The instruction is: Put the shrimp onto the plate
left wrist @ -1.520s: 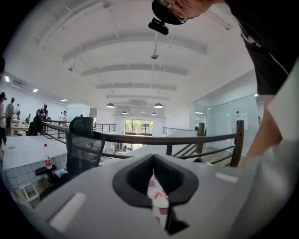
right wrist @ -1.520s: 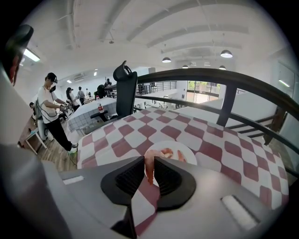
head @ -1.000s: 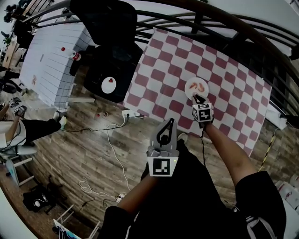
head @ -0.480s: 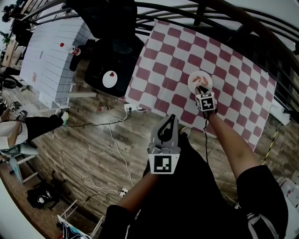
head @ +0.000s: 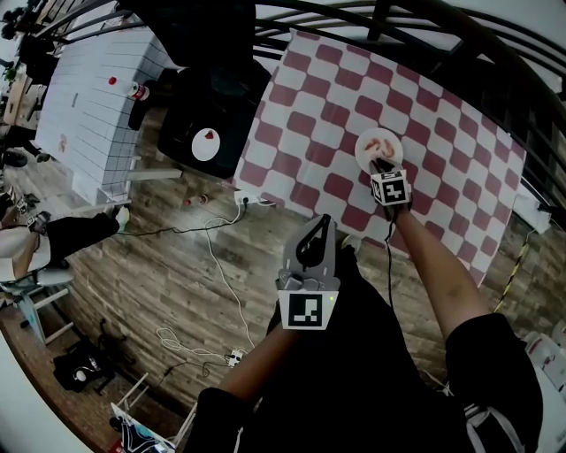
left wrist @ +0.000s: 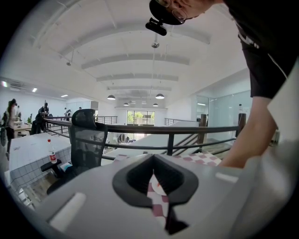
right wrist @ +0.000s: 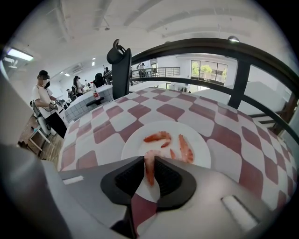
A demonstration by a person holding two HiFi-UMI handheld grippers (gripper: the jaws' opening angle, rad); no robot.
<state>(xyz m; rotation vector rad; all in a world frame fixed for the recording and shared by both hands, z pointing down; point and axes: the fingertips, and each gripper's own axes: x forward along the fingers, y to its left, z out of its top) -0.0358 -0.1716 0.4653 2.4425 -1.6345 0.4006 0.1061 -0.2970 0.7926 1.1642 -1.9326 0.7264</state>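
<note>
A white plate [head: 363, 156] lies on the red-and-white checked tablecloth [head: 329, 99]. Two orange shrimp [right wrist: 158, 137] [right wrist: 186, 147] rest on the plate [right wrist: 132, 143]. My right gripper [head: 380, 165] reaches over the plate's near rim, shut on a third shrimp [right wrist: 149, 170] that hangs between its pads just above the plate. My left gripper [head: 322, 230] is held off the table over the floor, near the person's body. It is shut and holds nothing, and it [left wrist: 153, 158] points past the railing.
A dark metal railing [head: 416, 22] curves round the table's far side. Left of the table stands a black chair [head: 199, 115] with a small white plate [head: 205, 143] on it, and beyond it a white table [head: 93, 106]. Cables and a power strip [head: 250, 200] lie on the wooden floor.
My right gripper has moved a little forward with the shrimp, from short of the plate to over its near rim. The left gripper has stayed where it was.
</note>
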